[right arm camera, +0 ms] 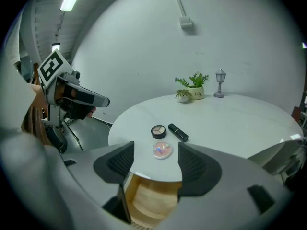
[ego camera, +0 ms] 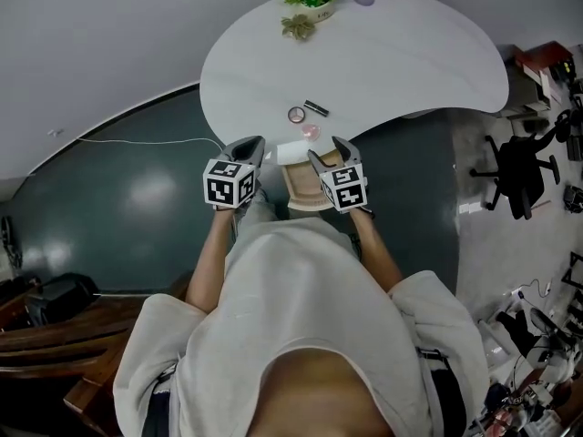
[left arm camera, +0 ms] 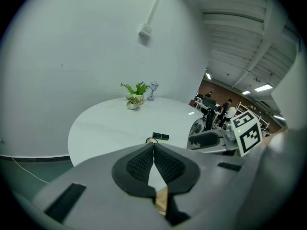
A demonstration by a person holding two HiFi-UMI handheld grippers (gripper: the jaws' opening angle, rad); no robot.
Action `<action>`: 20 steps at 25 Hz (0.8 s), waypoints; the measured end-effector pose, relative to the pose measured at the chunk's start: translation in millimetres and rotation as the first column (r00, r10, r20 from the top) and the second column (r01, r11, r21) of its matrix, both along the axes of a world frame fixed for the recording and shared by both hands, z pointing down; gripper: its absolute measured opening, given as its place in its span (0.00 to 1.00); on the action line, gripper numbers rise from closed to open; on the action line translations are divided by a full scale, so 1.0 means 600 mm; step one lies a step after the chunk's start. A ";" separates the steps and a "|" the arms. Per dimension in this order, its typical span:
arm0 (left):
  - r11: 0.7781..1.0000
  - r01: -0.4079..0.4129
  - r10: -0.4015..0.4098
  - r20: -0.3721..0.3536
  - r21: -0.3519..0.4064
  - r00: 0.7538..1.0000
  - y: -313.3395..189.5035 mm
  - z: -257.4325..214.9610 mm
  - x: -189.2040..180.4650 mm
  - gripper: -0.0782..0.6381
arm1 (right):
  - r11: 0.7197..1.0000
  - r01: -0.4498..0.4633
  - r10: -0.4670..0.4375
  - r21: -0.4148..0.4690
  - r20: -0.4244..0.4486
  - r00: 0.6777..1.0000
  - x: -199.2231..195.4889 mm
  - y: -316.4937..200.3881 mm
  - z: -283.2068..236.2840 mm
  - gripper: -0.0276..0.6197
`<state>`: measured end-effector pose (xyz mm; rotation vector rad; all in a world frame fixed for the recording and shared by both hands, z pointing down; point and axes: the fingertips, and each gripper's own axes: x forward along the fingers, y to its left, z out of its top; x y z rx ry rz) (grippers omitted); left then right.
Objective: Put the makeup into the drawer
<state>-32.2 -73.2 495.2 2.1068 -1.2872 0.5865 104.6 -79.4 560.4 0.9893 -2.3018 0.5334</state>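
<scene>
In the head view, a round compact (ego camera: 296, 114), black lipstick (ego camera: 316, 107) and pink compact (ego camera: 310, 131) are seen on the white surface (ego camera: 410, 62), just above the open drawer (ego camera: 305, 194) at centre. In the left gripper view, the left gripper (left arm camera: 153, 145) is shown with fingers pressed together on nothing. In the right gripper view, the right gripper (right arm camera: 156, 146) is shown with fingers spread and empty.

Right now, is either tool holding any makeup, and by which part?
Nothing is held. The left tool is shut on nothing, the right tool open and empty; the makeup lies on the table.
</scene>
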 end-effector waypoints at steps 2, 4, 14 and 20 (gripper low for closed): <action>1.000 0.005 -0.005 0.000 -0.004 1.000 -0.003 0.003 -0.008 0.12 | 1.000 0.012 -0.013 -0.019 -0.022 1.000 -0.012 -0.015 0.019 0.46; 1.000 0.006 -0.006 -0.003 -0.009 1.000 -0.006 0.007 -0.018 0.12 | 0.999 0.020 -0.022 -0.040 -0.045 0.999 -0.025 -0.029 0.039 0.47; 0.999 -0.051 0.050 -0.042 -0.010 0.998 -0.030 0.018 -0.087 0.12 | 0.996 -0.034 0.020 -0.086 -0.158 0.987 -0.054 -0.064 0.094 0.50; 0.997 -0.082 0.081 -0.062 -0.015 0.995 -0.041 0.022 -0.121 0.12 | 0.988 -0.048 0.016 -0.147 -0.210 0.978 -0.066 -0.072 0.128 0.50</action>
